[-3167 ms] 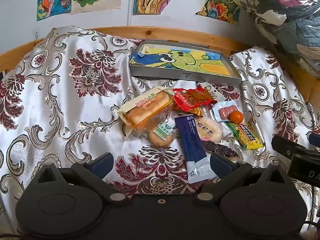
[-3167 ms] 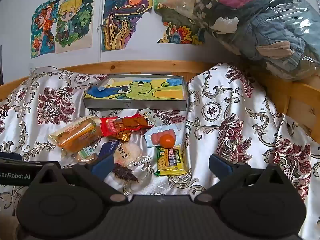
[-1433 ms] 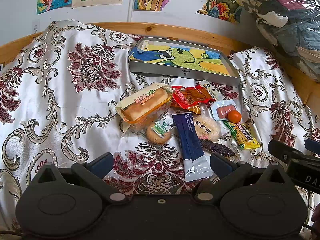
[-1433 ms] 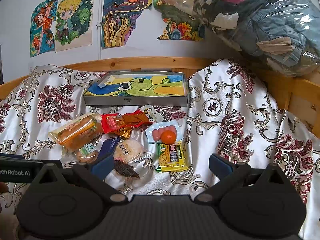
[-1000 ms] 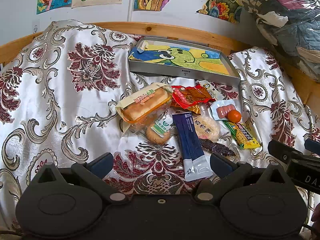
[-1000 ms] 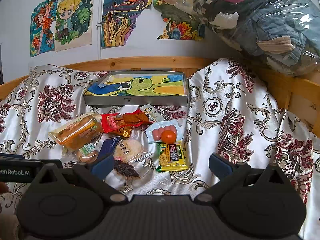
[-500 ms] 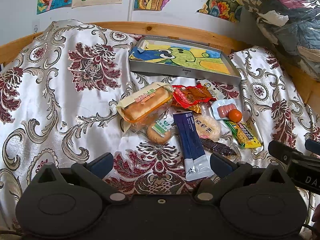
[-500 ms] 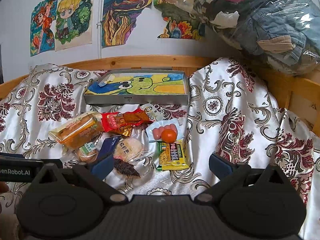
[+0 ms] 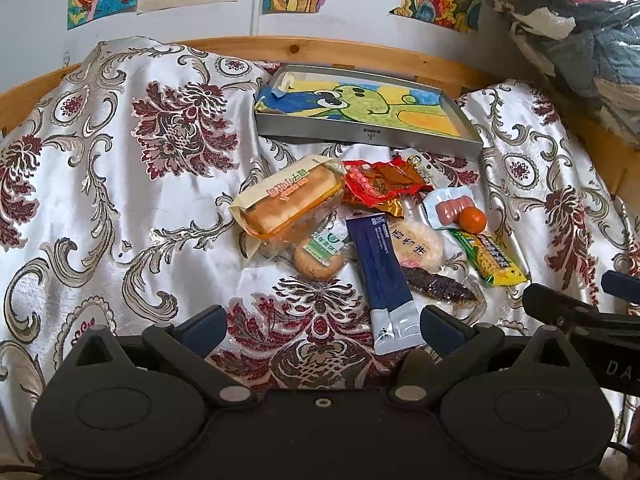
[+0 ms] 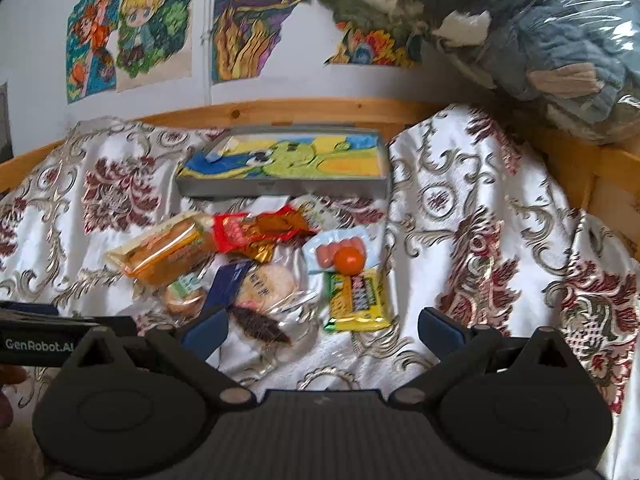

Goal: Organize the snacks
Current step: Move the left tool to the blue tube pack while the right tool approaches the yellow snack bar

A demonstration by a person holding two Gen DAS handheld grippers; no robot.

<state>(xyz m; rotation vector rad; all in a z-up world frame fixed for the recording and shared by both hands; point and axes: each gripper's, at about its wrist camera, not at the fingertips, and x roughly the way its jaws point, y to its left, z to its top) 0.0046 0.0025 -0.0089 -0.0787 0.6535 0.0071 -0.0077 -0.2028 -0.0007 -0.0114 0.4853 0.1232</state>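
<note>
A heap of snacks lies on a floral satin cloth (image 9: 120,200): a bread pack (image 9: 288,202), a red packet (image 9: 376,184), a dark blue sachet (image 9: 386,280), a round rice cake (image 9: 416,242), a small orange (image 9: 472,219) and a yellow candy bar (image 9: 490,258). Behind them sits a grey tray (image 9: 360,134) lined with a cartoon drawing. My left gripper (image 9: 322,326) is open just short of the blue sachet, holding nothing. My right gripper (image 10: 322,330) is open too, near the yellow candy bar (image 10: 358,300) and the orange (image 10: 349,260).
A wooden rail (image 9: 360,50) runs behind the tray, below a wall with drawings. A plastic-wrapped bundle of clothes (image 10: 540,40) rests at the upper right. The right gripper's body (image 9: 580,316) shows at the left view's right edge.
The right gripper has moved a little forward and down toward the snacks, and its view is slightly blurred. The left gripper has hardly moved. Both stay open.
</note>
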